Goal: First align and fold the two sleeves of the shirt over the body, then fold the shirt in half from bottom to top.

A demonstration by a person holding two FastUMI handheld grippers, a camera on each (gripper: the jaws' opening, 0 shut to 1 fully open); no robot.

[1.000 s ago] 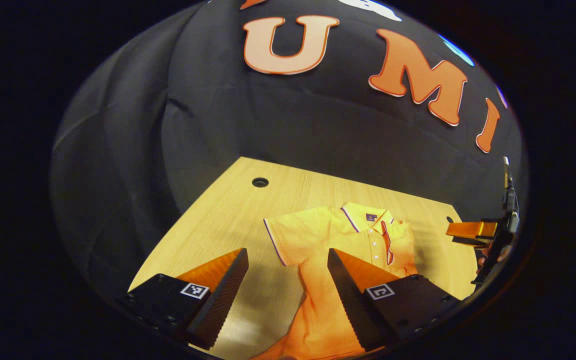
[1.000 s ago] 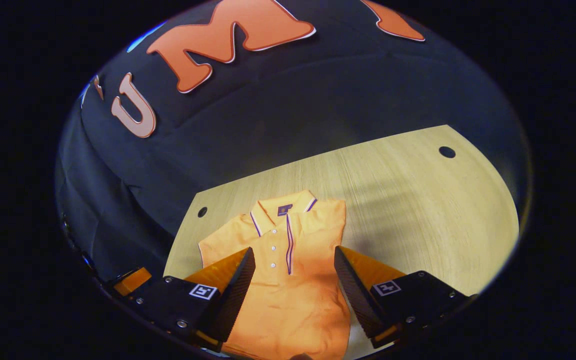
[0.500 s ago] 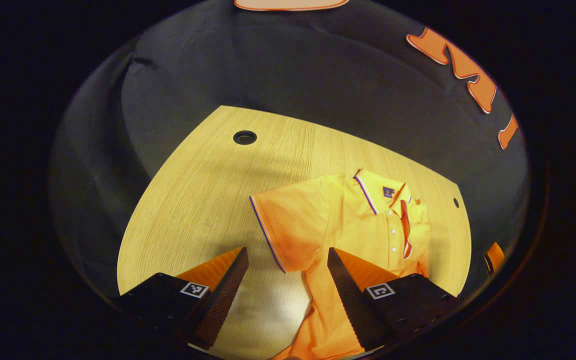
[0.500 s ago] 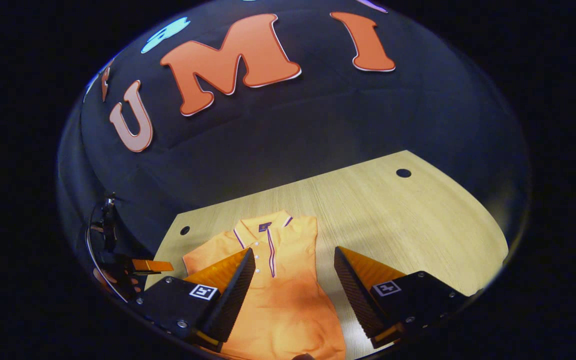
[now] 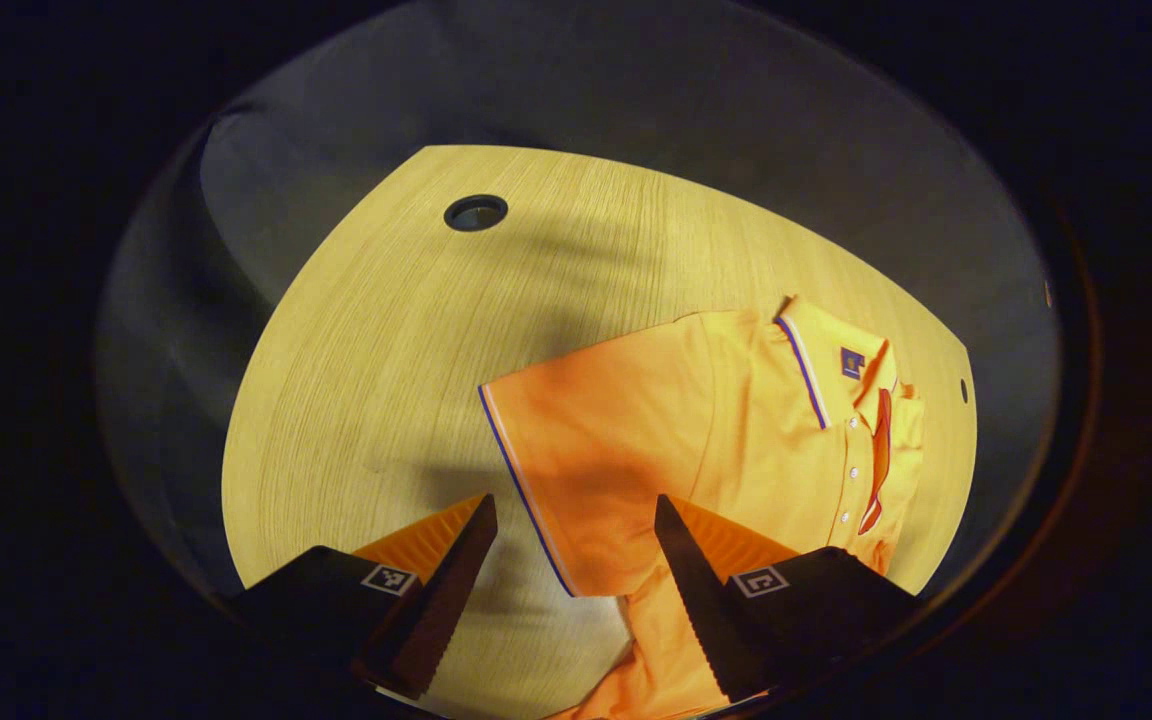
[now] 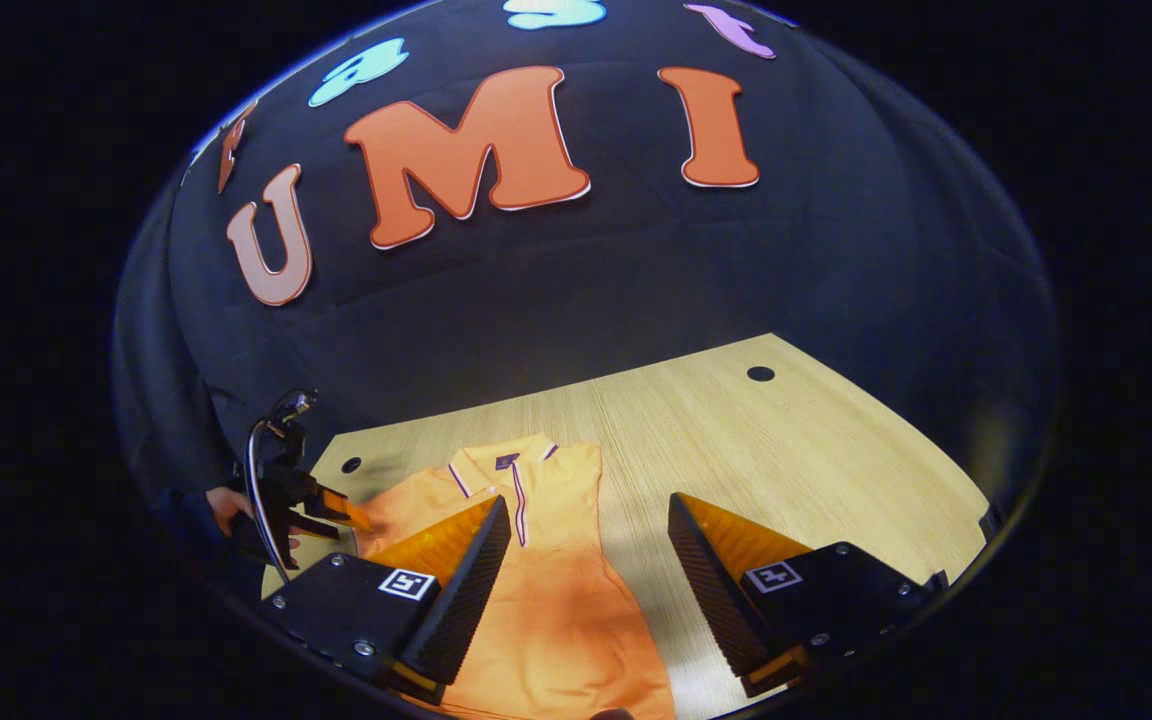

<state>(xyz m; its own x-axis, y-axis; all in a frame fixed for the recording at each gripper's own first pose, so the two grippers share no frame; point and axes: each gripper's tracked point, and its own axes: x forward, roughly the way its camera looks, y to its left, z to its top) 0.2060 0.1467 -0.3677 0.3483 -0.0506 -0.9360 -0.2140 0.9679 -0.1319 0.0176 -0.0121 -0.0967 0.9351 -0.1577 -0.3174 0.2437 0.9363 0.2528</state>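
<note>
A pale wooden table (image 5: pixel 386 330) with round cable holes (image 5: pixel 475 212) stands against the black cloth wall. The orange shirt (image 5: pixel 736 430) lies flat on it. The left gripper (image 5: pixel 574 560) hangs over the outspread sleeve (image 5: pixel 576 450), fingers spread. The right gripper view shows the other side already folded in, with the right gripper (image 6: pixel 588 560) spread and empty.

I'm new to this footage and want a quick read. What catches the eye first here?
An orange shirt lies flat on the wooden table, one sleeve spread out sideways toward the table's bare half. The left gripper is open right over that sleeve's striped edge. The right gripper is open above the shirt's body.
</note>
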